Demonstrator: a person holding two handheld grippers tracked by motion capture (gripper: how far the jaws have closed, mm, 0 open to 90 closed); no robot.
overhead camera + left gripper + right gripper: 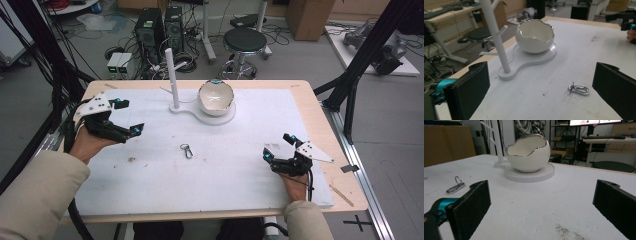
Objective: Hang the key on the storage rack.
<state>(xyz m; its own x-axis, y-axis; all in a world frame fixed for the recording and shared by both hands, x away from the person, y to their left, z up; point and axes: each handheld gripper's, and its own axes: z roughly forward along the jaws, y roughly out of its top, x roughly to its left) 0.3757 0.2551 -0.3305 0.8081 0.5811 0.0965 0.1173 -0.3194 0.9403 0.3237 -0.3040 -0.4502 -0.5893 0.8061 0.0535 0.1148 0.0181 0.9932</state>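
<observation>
Your left gripper (131,116) is hovering over the left part of the table (310,107) with its jaws spread wide and nothing between them, and your right gripper (277,147) is sitting low near the front right edge, also wide and holding nothing. The small metal clasp (186,150) is lying flat on the white mat (240,165), roughly between the two grippers and well in front of the stand; in the left gripper view it is lying just ahead and toward the right jaw. Since the left gripper is pointing at it, you are probably reaching with that one. The clasp is thin and lying flush, so you are wanting the jaws low, straddling its long body, closing squarely so it is not skidding away. The white jewellery stand (172,75), with its upright post and side pegs, is rising beyond the clasp, and the eggshell-shaped bowl (216,96) is sitting on the stand's round base just beside the post. Nothing is lying between the clasp and either gripper; only the pegs and the bowl's jagged rim are likely to catch later.
</observation>
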